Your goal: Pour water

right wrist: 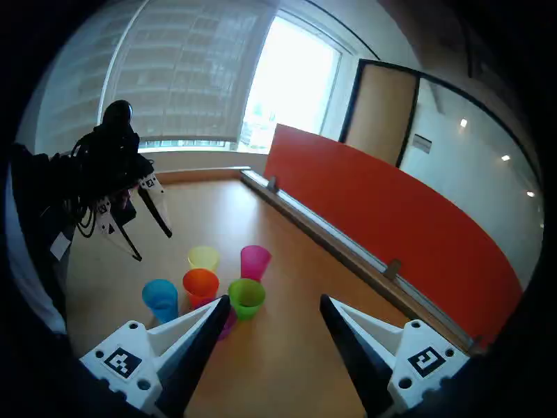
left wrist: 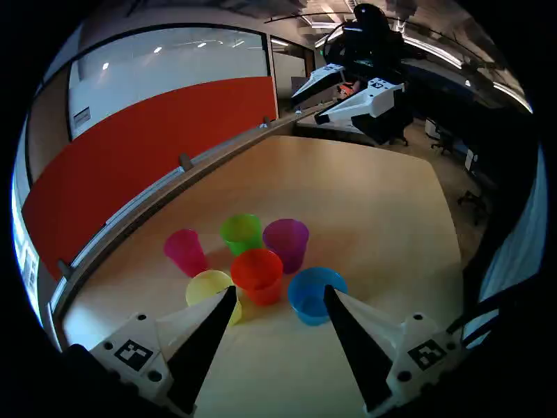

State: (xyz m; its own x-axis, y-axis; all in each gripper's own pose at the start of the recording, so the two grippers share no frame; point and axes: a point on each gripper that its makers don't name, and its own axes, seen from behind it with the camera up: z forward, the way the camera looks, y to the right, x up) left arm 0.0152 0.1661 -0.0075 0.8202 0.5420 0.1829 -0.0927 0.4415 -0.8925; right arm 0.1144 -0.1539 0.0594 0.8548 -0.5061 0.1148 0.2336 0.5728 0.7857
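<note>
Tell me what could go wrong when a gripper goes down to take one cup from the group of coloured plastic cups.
1. The red plastic cup stands close between the yellow plastic cup and the blue plastic cup; the open left gripper might knock a neighbour over when closing on it.
2. Whether any cup holds water cannot be seen, so a knocked cup might spill on the wooden table.

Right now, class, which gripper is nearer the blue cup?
Left. The left gripper has the blue cup just ahead of one fingertip; the right gripper is far off across the table.
</note>
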